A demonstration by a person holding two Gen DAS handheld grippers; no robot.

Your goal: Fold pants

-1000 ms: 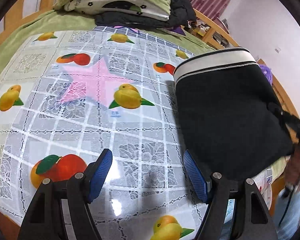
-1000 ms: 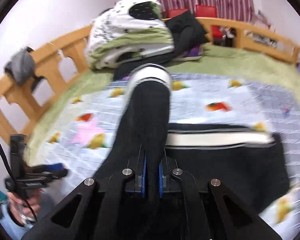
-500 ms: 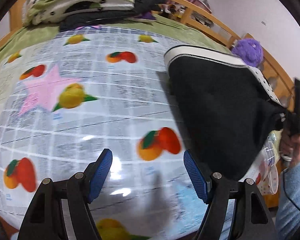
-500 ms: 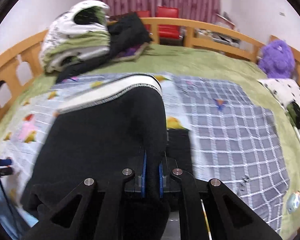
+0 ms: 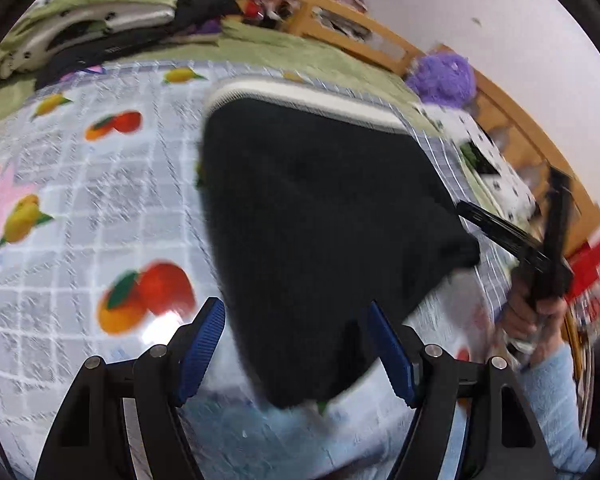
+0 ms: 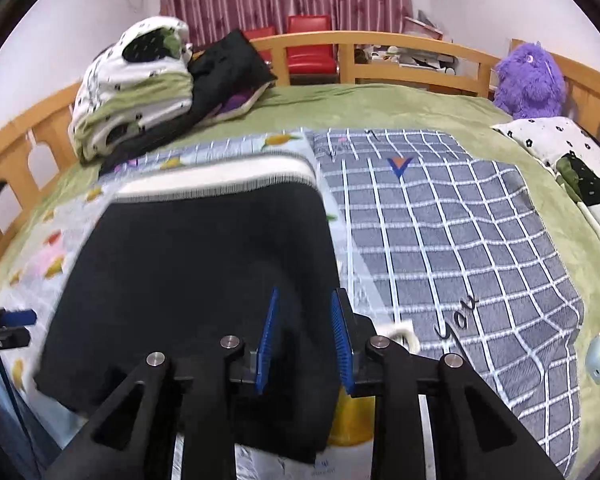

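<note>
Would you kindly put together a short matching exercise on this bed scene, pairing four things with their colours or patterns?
Things:
1. folded pants
2. plush toy
3. chairs behind the bed rail
4. mat under the pants

Descriptions:
A. purple
B. printed with fruit
C. black with a white waistband
D. red

Pairs: 1-C, 2-A, 3-D, 4-B

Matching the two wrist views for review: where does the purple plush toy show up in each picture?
Left wrist: purple plush toy upper right, blurred, by the wooden bed rail.
Right wrist: same toy upper right, against the rail at the bed's far corner.
Shared landmark: white waistband of the black pants, lying left of the toy in both views.
</note>
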